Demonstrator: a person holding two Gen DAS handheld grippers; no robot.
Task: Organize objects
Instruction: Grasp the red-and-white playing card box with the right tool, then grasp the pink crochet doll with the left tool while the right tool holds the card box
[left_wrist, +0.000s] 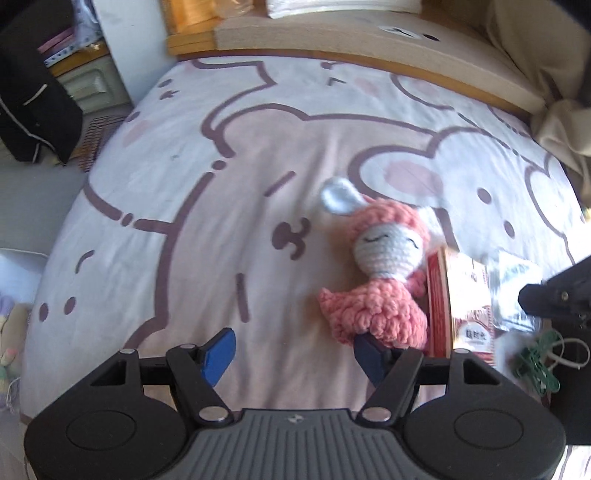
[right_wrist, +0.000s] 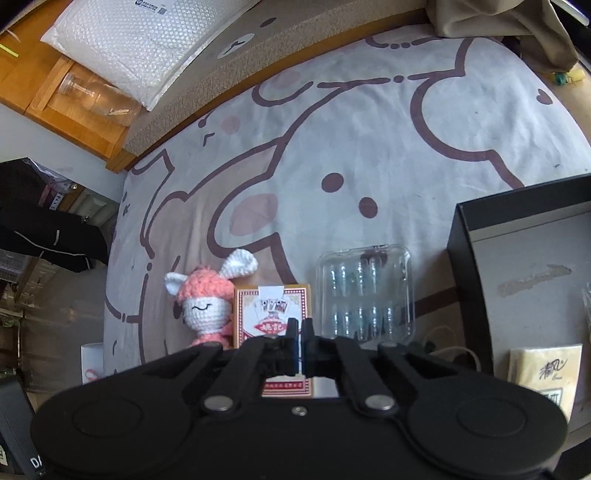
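A crocheted doll (left_wrist: 380, 266) with a pink hood and white ears lies on the bear-print bed sheet (left_wrist: 221, 184). Its pink body touches the right blue pad of my left gripper (left_wrist: 294, 354), which stands open with only sheet between its fingers. A red and white playing-card box (right_wrist: 273, 310) lies right of the doll (right_wrist: 207, 302), touching it. My right gripper (right_wrist: 299, 328) hangs just above that box, fingers shut together with nothing seen between them. A clear plastic case (right_wrist: 365, 291) lies right of the card box (left_wrist: 469, 310).
An open black box (right_wrist: 517, 258) at the right holds a yellow tissue pack (right_wrist: 543, 373). A green clip (left_wrist: 535, 365) and white cord lie near it. At the bed's far edge are a bubble mailer (right_wrist: 140, 40), a clear cup (right_wrist: 88, 96) and beige cloth (right_wrist: 498, 22).
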